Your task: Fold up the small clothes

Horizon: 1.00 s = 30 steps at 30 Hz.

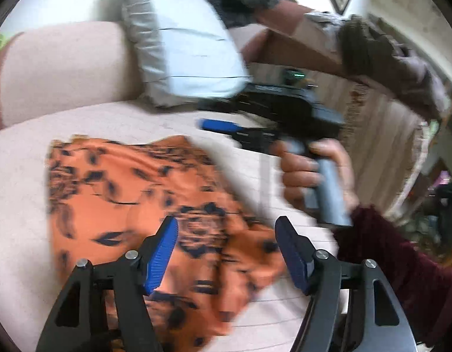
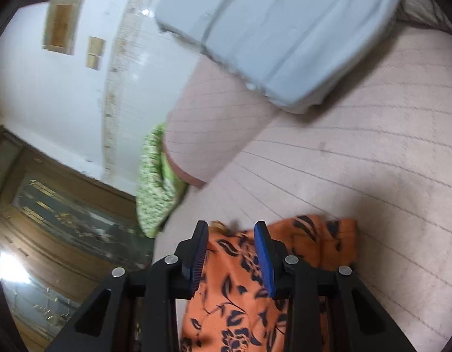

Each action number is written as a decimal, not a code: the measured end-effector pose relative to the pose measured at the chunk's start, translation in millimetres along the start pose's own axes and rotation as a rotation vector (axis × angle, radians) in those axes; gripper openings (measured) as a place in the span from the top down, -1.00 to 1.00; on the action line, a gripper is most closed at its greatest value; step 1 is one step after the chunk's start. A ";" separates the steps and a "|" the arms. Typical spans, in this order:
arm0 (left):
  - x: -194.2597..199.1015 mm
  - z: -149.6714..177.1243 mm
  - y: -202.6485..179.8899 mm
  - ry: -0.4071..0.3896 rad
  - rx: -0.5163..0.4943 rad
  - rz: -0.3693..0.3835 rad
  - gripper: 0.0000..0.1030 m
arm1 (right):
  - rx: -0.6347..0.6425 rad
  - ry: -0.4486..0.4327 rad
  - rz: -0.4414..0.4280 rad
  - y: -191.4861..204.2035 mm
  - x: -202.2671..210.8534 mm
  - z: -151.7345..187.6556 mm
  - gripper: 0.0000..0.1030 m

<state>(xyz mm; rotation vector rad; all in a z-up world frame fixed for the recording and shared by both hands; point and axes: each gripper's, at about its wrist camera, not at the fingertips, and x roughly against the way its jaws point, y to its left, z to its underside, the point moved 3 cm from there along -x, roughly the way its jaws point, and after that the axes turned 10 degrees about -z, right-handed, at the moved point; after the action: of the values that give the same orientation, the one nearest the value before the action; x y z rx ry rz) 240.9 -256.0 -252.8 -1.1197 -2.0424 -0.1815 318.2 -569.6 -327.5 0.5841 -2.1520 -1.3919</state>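
Observation:
An orange garment (image 1: 123,190) with a dark leaf print lies partly folded on the pale pink striped sheet (image 1: 20,205). My left gripper (image 1: 226,223) hovers over its near right part, jaws wide open and nothing between the pads. Past the garment's far right corner, a hand (image 1: 311,170) holds my right gripper (image 1: 214,125), which looks blurred. In the right wrist view the right gripper (image 2: 231,226) stands just over the garment (image 2: 232,293) near its far edge. Its pads are apart and the cloth shows in the gap without being pinched.
A pale blue pillow (image 1: 190,50) (image 2: 284,38) with a grey frill leans on a pink bolster (image 1: 64,67) (image 2: 214,123) behind the garment. A green patterned cloth (image 2: 155,182) sits by the bed's edge, a wooden door (image 2: 50,205) beyond. A maroon sleeve (image 1: 402,264) is at right.

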 end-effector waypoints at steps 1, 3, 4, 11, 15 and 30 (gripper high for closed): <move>0.5 -0.8 9.9 0.003 0.008 -0.044 -0.35 | -0.008 0.009 0.025 -0.4 0.9 1.0 0.33; 5.1 -2.6 33.3 -0.005 0.055 -0.092 -0.35 | -0.004 0.039 0.129 -1.3 5.3 5.2 0.32; 10.2 -3.5 47.0 -0.013 0.076 -0.110 -0.35 | 0.014 0.055 0.170 0.2 10.8 11.1 0.32; 12.1 19.1 93.9 0.070 0.110 -0.252 -0.35 | -0.079 0.084 0.178 -18.7 43.4 50.8 -0.23; 2.4 34.6 91.4 0.138 0.064 -0.281 -0.35 | -0.119 0.117 0.142 -20.6 29.7 69.6 -0.23; -16.0 49.0 54.6 0.181 -0.030 -0.283 -0.43 | 0.240 0.063 0.506 51.7 14.3 109.3 0.64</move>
<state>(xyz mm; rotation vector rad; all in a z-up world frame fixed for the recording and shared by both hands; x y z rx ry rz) 259.8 -211.1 -310.0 -0.7958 -2.0317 -0.4396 234.9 -481.6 -315.1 0.1408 -2.2239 -0.8421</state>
